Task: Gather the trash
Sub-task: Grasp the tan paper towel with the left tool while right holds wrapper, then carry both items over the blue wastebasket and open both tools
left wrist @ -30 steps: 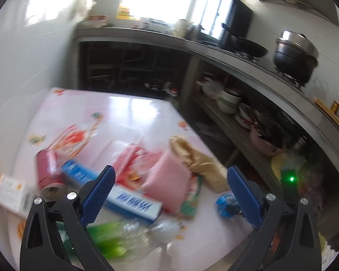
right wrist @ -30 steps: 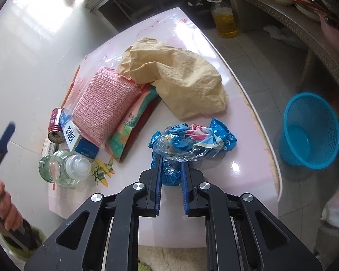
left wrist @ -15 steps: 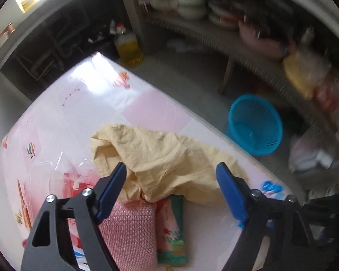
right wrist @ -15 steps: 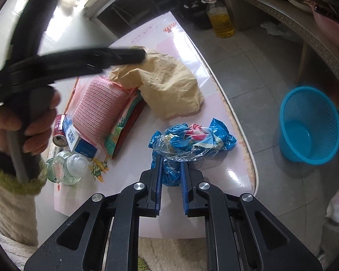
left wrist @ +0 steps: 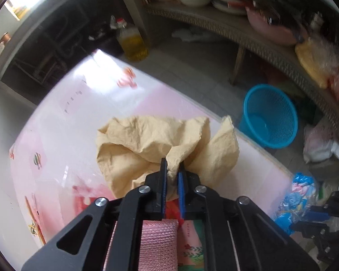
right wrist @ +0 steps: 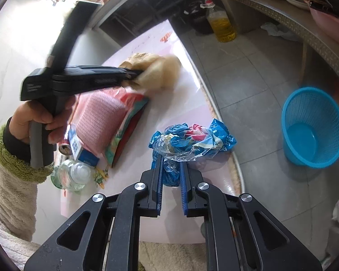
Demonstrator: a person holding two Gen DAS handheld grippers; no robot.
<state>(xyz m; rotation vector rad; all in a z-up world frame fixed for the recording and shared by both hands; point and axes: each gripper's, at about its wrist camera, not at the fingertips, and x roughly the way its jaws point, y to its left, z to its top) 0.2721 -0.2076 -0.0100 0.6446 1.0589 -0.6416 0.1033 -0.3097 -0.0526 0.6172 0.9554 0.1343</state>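
Tan crumpled paper [left wrist: 160, 140] pinched in left claw [left wrist: 172, 169]; right claw [right wrist: 171, 164] clamps blue wrapper [right wrist: 192, 140].

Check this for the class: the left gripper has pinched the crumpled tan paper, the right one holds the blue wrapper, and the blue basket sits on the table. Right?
Not quite. The blue basket stands on the floor beside the table, as the right wrist view shows. The left gripper does pinch the tan paper, and the right gripper the blue wrapper.

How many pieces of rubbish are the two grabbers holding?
2. The left gripper pinches the crumpled tan paper on the table; the right gripper clamps the blue plastic wrapper near the table's edge.
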